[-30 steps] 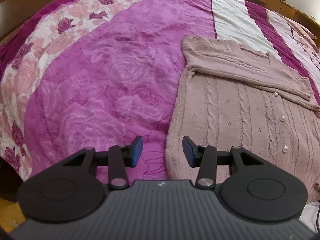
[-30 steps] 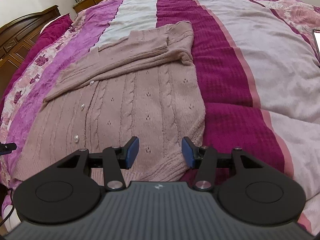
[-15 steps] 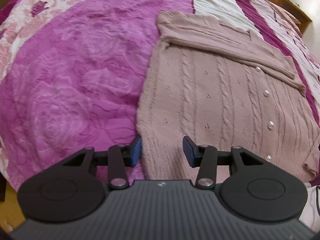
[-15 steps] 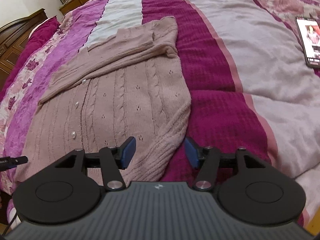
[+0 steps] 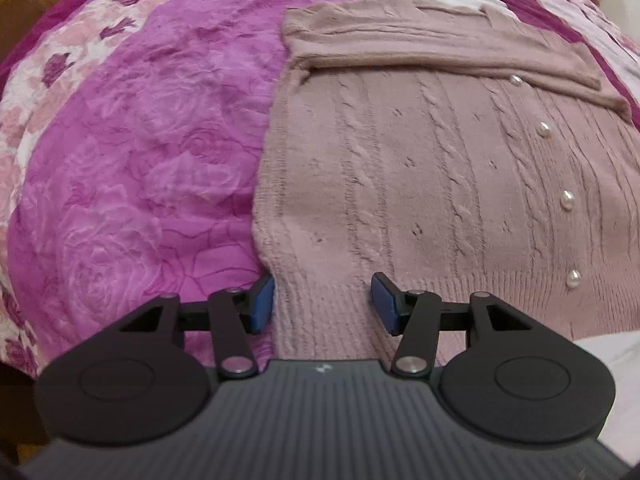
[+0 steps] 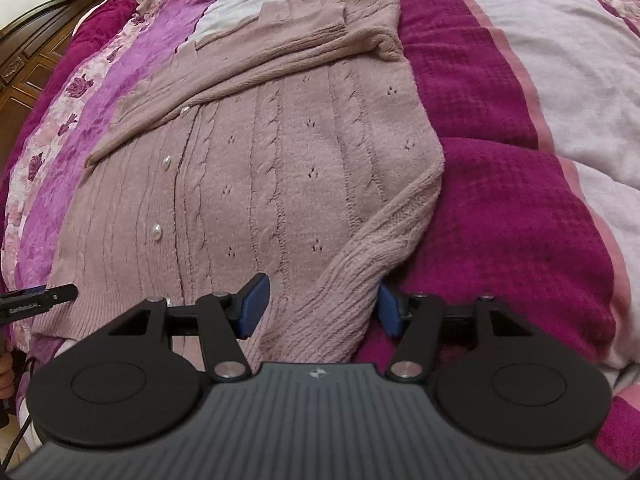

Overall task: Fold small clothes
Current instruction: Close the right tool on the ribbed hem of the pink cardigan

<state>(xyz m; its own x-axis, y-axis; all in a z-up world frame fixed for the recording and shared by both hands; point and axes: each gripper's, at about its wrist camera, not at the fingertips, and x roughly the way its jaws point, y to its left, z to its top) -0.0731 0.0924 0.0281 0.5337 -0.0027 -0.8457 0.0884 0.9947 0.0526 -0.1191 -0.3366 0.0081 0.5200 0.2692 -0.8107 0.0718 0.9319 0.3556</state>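
A dusty-pink cable-knit cardigan (image 5: pixel 420 168) with pearl buttons lies flat on the bed, both sleeves folded across its chest. My left gripper (image 5: pixel 322 304) is open, its jaws on either side of the near left corner of the ribbed hem. In the right wrist view the cardigan (image 6: pixel 280 168) fills the middle. My right gripper (image 6: pixel 322 306) is open, its jaws on either side of the near right hem corner, which is slightly bunched. Neither gripper is closed on the fabric.
The bed is covered by a magenta rose-pattern quilt (image 5: pixel 132 152) on the left and a dark magenta and pale pink striped cover (image 6: pixel 500 128) on the right. A dark wooden headboard (image 6: pixel 36 52) stands far left. The other gripper's tip (image 6: pixel 44 300) shows at the left edge.
Both grippers have moved forward and down to the cardigan's near hem, each now around a bottom corner. Both stay open. The phone seen earlier at right is out of view.
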